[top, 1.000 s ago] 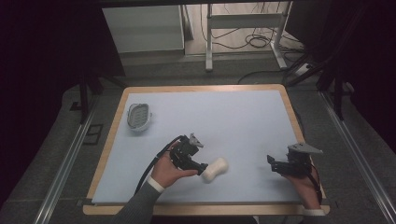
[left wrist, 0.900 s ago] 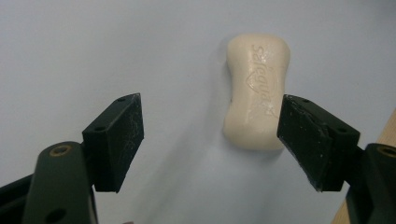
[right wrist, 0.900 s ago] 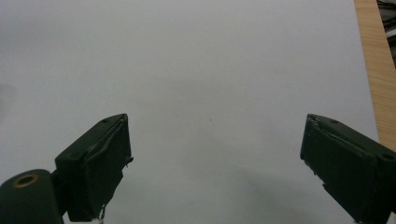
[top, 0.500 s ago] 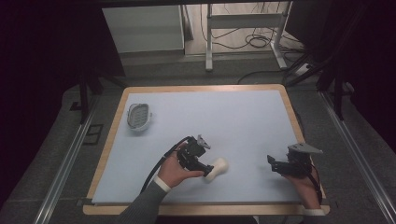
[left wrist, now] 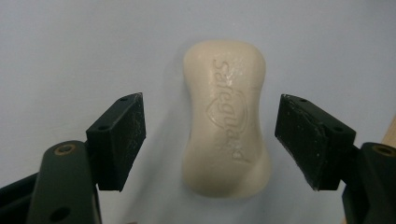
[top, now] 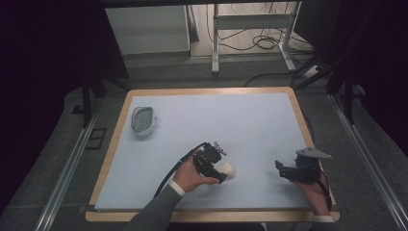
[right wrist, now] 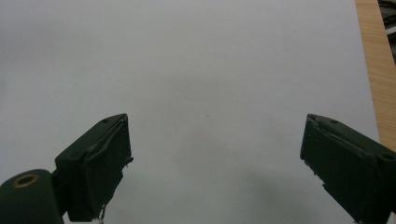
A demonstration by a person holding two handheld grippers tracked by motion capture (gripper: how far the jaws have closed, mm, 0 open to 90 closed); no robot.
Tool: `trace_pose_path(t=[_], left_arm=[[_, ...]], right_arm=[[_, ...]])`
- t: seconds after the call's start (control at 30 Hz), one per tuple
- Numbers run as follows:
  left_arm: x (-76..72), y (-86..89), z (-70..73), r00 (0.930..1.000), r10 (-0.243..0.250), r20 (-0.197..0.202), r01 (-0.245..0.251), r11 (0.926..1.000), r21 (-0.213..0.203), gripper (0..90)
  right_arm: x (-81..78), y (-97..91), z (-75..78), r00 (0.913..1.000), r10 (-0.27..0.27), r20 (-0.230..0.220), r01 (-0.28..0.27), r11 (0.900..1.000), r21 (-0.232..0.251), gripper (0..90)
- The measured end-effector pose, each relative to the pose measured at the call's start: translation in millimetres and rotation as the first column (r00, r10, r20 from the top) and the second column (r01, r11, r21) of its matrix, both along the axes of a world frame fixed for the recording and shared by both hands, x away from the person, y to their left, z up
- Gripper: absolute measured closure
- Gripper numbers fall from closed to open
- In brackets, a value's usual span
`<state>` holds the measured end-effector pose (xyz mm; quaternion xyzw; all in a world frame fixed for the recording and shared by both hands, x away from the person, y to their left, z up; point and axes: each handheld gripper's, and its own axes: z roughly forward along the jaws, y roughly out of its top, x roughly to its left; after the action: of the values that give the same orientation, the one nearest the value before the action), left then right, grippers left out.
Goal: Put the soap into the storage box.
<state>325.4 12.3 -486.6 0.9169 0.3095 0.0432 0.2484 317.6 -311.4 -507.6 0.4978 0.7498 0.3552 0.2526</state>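
A cream bar of soap (top: 228, 169) lies flat on the pale blue mat (top: 216, 120), near its front middle. In the left gripper view the soap (left wrist: 227, 121) lies lengthwise between the two black jaws, with a gap on each side. My left gripper (top: 223, 173) is open astride it; its jaws have just been closing a little, and the pads do not touch the soap. My right gripper (top: 280, 168) stands open at the front right with nothing between its fingers (right wrist: 100, 163), only bare mat.
A white soap dish (top: 143, 120) with a slatted grey insert sits at the mat's left side. A wooden rim (top: 300, 120) borders the mat. Table legs and cables stand on the floor beyond the far edge.
My left hand has moved right and slightly down, bringing its jaws over the soap. The soap and the right gripper have stayed put.
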Motion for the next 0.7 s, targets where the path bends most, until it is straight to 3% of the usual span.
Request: trace_pose_path(t=[0.37,0.7], left_arm=[[4.7,-12.9,-11.3,0.9995,-0.012,-0.028,0.014,0.9989,0.045,27.6],[3.1,-16.0,-20.7,0.9993,-0.012,-0.036,0.015,0.9973,0.072,37.1]], right_arm=[[-0.4,-0.5,0.3,1.0000,0.004,0.008,-0.004,1.0000,0.002,8.5],[-0.6,-0.8,0.7,0.9999,0.002,0.013,-0.002,1.0000,0.000,8.5]])
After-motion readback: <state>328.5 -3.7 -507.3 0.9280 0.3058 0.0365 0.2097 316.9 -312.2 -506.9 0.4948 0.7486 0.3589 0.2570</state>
